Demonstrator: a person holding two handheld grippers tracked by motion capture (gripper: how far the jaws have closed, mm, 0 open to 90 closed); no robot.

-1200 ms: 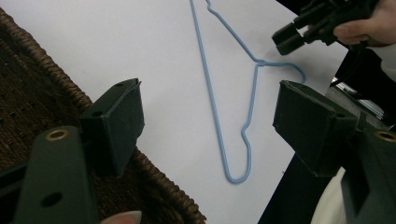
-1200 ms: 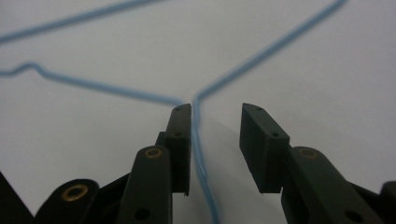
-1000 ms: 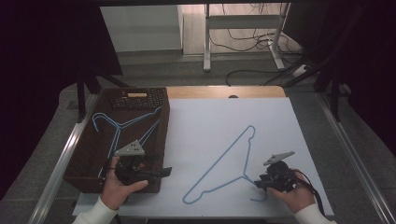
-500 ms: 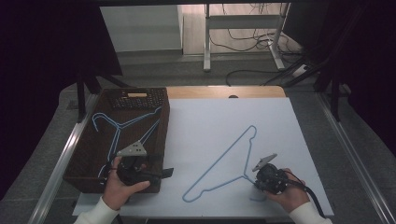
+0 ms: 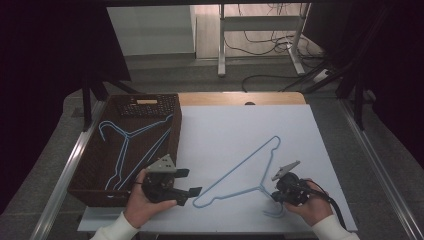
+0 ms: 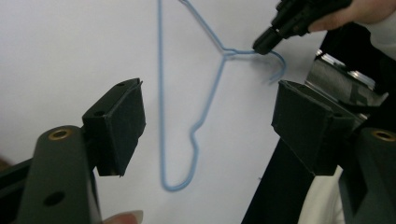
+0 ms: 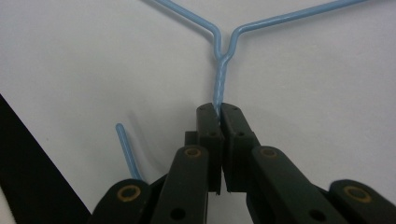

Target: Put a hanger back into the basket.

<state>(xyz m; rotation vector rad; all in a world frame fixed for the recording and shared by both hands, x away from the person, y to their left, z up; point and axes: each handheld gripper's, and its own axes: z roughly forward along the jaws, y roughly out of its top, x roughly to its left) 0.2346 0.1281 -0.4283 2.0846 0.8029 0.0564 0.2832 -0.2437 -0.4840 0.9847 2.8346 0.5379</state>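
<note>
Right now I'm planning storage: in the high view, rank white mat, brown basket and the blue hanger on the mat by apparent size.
1. white mat
2. brown basket
3. blue hanger on the mat

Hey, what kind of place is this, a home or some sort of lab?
Probably a lab or workshop bench: a framed table with a white mat, loose cables on the floor behind, and hand-held grippers working on a blue wire hanger.

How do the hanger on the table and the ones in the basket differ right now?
The table hanger lies alone on the white tabletop, while the basket hangers lie overlapping inside the brown basket. The right gripper is shut on the table hanger's twisted neck; the basket hangers are untouched. All are thin blue wire.
</note>
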